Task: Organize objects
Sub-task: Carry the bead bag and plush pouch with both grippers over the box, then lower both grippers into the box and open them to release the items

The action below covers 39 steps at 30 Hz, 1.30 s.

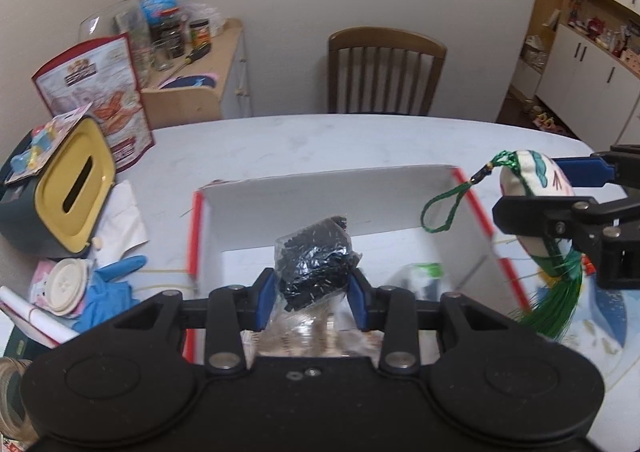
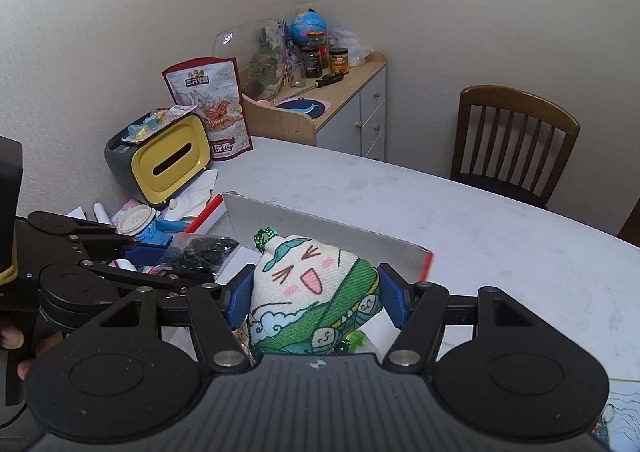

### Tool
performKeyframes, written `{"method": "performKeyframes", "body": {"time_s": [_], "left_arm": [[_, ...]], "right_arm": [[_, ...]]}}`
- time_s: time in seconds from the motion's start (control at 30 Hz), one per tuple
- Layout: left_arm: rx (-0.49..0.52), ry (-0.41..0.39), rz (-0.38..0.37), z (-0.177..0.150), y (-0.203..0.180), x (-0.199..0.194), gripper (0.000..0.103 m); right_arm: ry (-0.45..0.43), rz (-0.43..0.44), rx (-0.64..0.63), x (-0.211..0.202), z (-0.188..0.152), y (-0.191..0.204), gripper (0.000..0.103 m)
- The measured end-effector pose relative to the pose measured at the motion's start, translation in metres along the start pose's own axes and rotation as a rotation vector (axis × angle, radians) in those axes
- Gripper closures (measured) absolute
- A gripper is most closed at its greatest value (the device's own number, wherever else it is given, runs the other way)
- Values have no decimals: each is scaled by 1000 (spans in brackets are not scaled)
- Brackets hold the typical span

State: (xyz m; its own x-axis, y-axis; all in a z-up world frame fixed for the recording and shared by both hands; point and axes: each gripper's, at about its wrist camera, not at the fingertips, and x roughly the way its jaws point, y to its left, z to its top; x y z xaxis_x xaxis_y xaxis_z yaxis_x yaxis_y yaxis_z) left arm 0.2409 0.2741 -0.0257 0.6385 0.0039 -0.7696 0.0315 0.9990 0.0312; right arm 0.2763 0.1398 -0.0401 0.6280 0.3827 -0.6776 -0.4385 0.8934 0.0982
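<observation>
The left gripper [image 1: 312, 302] has its blue-padded fingers closed on a clear plastic bag of small black beads [image 1: 314, 262], held above the open white cardboard box with red edges [image 1: 320, 196] on the pale marble table [image 1: 360, 136]; the right gripper [image 2: 316, 298] clamps a cream and green cloth dumpling charm with a smiling face [image 2: 312, 292], its green tassel [image 1: 554, 302] hanging at the box's right wall; a yellow-fronted grey tissue box [image 1: 72, 188] and a red snack pouch [image 1: 100, 92] stand at the table's left; a brown wooden chair [image 1: 386, 70] sits behind.
</observation>
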Motion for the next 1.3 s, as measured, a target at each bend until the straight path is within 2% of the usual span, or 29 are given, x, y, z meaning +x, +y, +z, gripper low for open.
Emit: {"method": "performKeyframes", "body": {"time_s": [0.33, 0.77, 0.93, 1.3], "left_arm": [[0, 62, 33, -3, 18, 38, 67], [40, 139, 50, -5, 15, 86, 67], [62, 168, 48, -4, 12, 100, 67], [82, 220, 55, -5, 9, 115, 65]], "right_arm": [[66, -39, -31, 69, 5, 12, 39], [191, -76, -4, 138, -17, 5, 38], [241, -92, -7, 152, -31, 1, 38], [256, -86, -23, 156, -30, 3, 36]]}}
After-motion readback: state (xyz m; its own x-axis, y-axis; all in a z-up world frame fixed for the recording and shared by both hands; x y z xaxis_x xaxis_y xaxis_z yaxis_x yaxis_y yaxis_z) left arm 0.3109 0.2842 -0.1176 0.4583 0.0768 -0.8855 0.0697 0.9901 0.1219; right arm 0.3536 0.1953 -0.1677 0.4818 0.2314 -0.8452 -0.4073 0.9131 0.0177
